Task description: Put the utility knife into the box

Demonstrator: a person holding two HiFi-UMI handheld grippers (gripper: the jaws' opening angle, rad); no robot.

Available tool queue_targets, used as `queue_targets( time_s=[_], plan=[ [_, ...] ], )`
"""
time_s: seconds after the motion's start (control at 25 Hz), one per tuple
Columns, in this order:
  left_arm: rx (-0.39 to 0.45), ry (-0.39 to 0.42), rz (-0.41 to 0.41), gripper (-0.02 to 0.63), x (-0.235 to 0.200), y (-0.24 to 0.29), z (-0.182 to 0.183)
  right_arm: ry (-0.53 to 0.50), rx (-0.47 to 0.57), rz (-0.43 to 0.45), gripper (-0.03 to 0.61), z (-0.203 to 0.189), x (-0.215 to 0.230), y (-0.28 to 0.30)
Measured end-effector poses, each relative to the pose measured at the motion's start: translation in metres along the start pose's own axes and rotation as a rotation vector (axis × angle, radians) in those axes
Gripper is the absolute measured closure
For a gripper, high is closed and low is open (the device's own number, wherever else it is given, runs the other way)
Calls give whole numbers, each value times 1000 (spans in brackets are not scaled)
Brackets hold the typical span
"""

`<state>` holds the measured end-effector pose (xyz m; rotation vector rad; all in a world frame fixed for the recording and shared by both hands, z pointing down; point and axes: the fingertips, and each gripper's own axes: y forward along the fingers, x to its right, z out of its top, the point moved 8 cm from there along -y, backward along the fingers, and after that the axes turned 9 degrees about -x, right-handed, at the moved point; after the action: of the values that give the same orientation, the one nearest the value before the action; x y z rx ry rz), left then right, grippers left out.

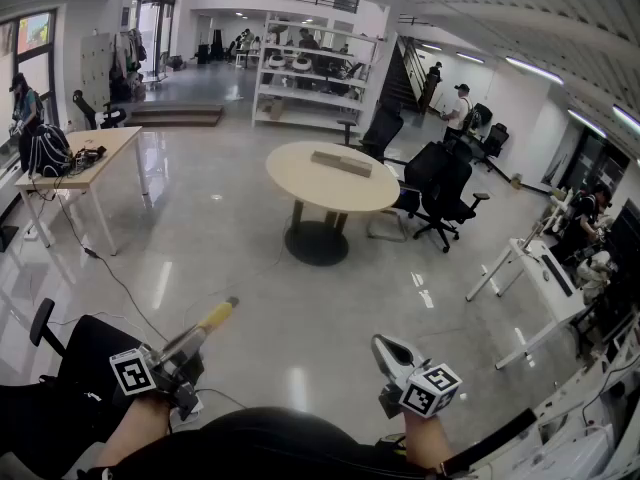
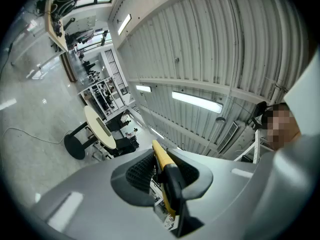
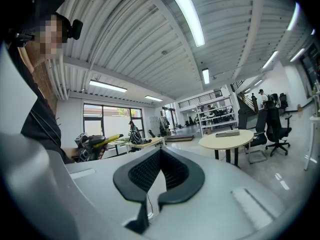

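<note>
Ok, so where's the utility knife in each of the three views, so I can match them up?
Head view: utility knife at lower left, sticking forward out of the left gripper.
Left gripper view: knife at bottom centre, clamped between the jaws.
Right gripper view: knife small, at mid left, yellow end pointing right.
Shared landmark: the round table.

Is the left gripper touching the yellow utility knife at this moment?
Touching. The left gripper view shows the utility knife standing between the two ribbed pads of the left gripper, which press on it from both sides near their tips.
</note>
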<state>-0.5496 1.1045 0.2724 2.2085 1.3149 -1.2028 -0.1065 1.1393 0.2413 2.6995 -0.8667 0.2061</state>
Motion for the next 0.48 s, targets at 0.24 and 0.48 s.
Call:
queue_targets(
  time_s=[0.24, 0.48],
  plan=[
    [-9, 1, -5, 540, 3, 9, -7, -17, -2, -5, 566, -1, 4, -8],
    [-13, 4, -4, 540, 8, 15, -13, -11, -1, 2, 566, -2, 8, -14]
  ],
)
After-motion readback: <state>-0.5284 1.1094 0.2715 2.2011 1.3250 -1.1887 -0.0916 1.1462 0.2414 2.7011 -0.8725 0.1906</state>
